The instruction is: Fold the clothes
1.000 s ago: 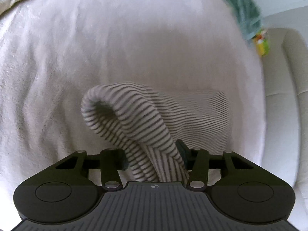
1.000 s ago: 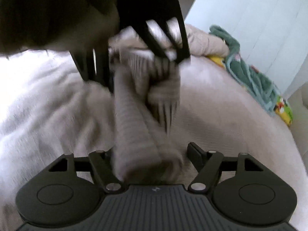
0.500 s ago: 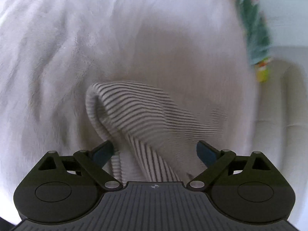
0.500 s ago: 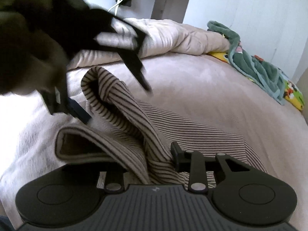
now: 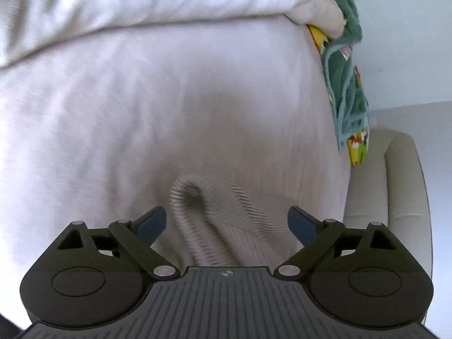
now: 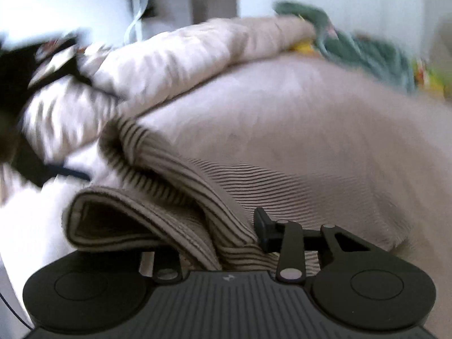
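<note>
Right gripper (image 6: 223, 243) pinches the striped garment (image 6: 180, 197) — left gripper (image 5: 227, 223) gapes above it, seemingly clear — so any tug risks undoing the bunched fold.

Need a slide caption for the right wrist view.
Right gripper clamps a bunched striped garment over the pale bed cover.

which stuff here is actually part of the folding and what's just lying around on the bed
Part of the job:
- striped garment, bunched on the bed
- right gripper, shut on the striped garment
- left gripper, open above it

Just lying about:
- green blanket at the bed's edge
- rumpled duvet
- armchair beside the bed
</note>
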